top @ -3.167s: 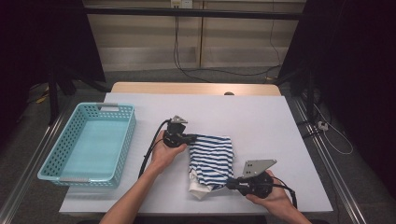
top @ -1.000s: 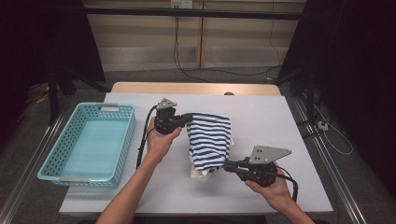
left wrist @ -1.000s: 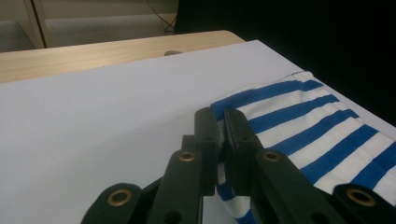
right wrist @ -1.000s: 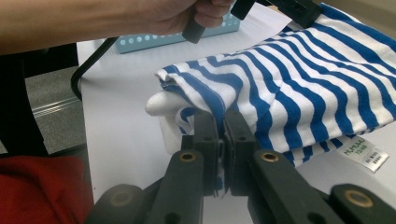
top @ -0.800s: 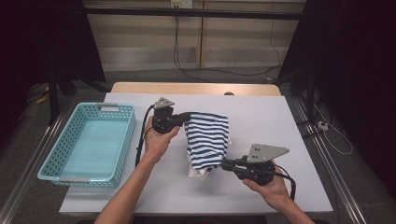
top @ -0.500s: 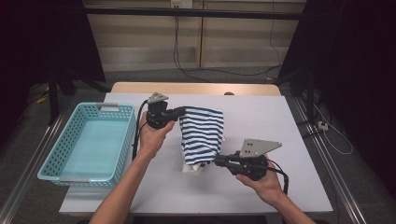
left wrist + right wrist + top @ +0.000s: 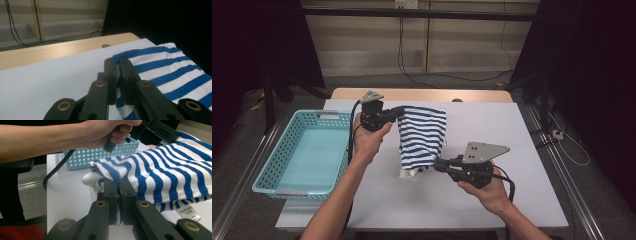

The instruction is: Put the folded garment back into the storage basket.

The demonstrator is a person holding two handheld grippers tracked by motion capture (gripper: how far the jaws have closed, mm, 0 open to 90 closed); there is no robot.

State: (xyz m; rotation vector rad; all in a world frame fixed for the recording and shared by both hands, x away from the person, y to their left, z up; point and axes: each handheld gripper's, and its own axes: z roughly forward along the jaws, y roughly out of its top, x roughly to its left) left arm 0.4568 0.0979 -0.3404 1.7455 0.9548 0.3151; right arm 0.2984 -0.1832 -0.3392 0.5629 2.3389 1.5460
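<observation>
While both hands have risen, the shirt (image 7: pixel 422 135) now hangs off the table (image 7: pixel 522 150) between them, left gripper (image 7: pixel 401 111) and right gripper (image 7: pixel 435 164) each clamped on cloth; its lower hem bunches, hard to read.

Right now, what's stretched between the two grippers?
The striped shirt: in the high view it spans from the left gripper down to the right gripper, both pinching its edges.

Left gripper (image 7: pixel 401 111) raised, fingers clamped; right gripper (image 7: pixel 438 165) lower, level, fingers clamped; forearms bare.
</observation>
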